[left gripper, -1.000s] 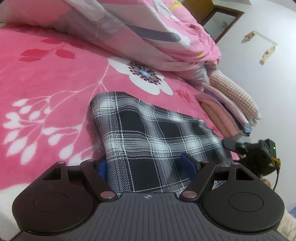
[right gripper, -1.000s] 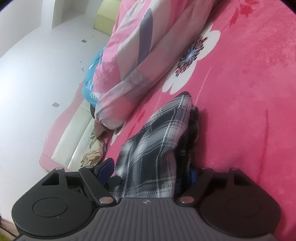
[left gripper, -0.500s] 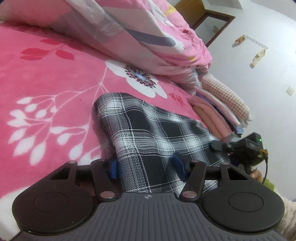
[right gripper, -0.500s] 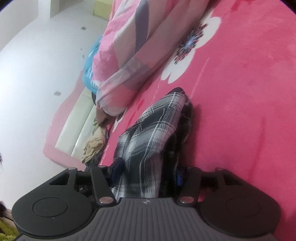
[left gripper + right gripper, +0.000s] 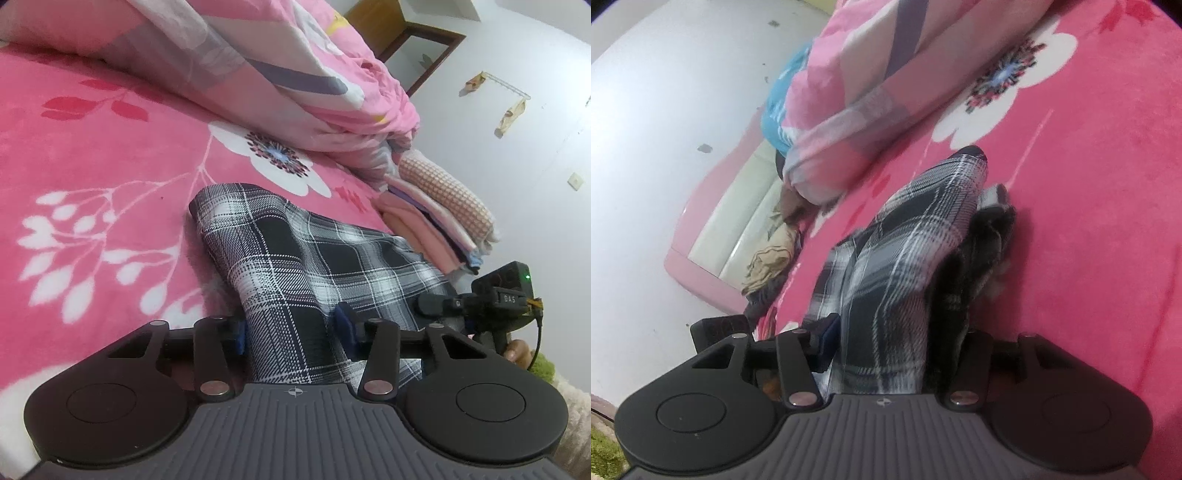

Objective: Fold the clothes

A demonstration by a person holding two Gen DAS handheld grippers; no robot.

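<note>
Low centre of the left wrist view: left gripper (image 5: 291,338) is sitting at the near edge of the plaid garment (image 5: 314,266). Its jaws have just been closing, cloth bunched between them. Left blue pad (image 5: 240,334) is touching the fabric; right pad (image 5: 343,325) is lying against the top fold. Reading this as pinching the garment. The garment is lying on the pink blanket (image 5: 92,166), mid-frame, long axis running from the gripper up and left, its far rounded corner pointing at the white flower print. A folded stack (image 5: 436,218) is resting at the right, the quilt (image 5: 258,74) across the top. The right gripper (image 5: 491,306) is showing at the garment's right edge.

Low centre of the right wrist view: right gripper (image 5: 886,350) is closing likewise, clamping a thick bundle of garment (image 5: 908,236). One pad (image 5: 827,332) is visible pressing the cloth; the other is hidden behind dark folds. Long axis is running straight up-frame.

Risk, judged: the layers are bunching unevenly, so a lift could drop an inner layer or skew the fold; the plush blanket may drag the hem.
</note>
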